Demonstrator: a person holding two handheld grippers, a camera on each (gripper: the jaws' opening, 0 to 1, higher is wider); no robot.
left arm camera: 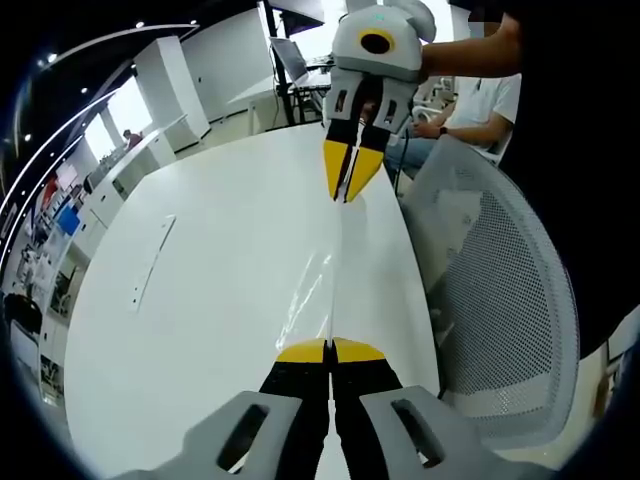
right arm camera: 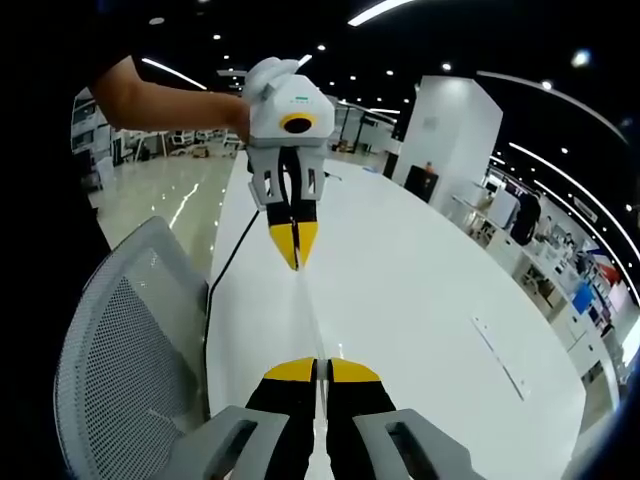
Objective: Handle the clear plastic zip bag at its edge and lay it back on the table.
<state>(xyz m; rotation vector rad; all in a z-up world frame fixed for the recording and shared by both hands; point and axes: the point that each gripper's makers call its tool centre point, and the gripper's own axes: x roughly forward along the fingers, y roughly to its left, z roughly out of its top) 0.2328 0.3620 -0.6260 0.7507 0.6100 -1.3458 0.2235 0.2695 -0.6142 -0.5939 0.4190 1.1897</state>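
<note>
The clear plastic zip bag [left arm camera: 316, 285] hangs stretched edge-on between both grippers above the white table [left arm camera: 220, 260]. In the left gripper view my left gripper [left arm camera: 330, 346] is shut on the bag's near edge. Facing it, the right gripper [left arm camera: 347, 193] is held by a hand and pinches the far edge. In the right gripper view the bag [right arm camera: 308, 312] is a thin glinting line. There it runs from my right gripper [right arm camera: 322, 366], shut on it, to the left gripper [right arm camera: 296, 262], also shut on it.
A grey mesh chair [left arm camera: 500, 300] stands against the table's long edge, also seen as the chair [right arm camera: 120, 340]. A black cable [right arm camera: 226, 268] runs along that edge. A long slot [left arm camera: 152, 262] lies in the tabletop. A seated person [left arm camera: 480, 100] and a laptop [left arm camera: 290, 55] are at the far end.
</note>
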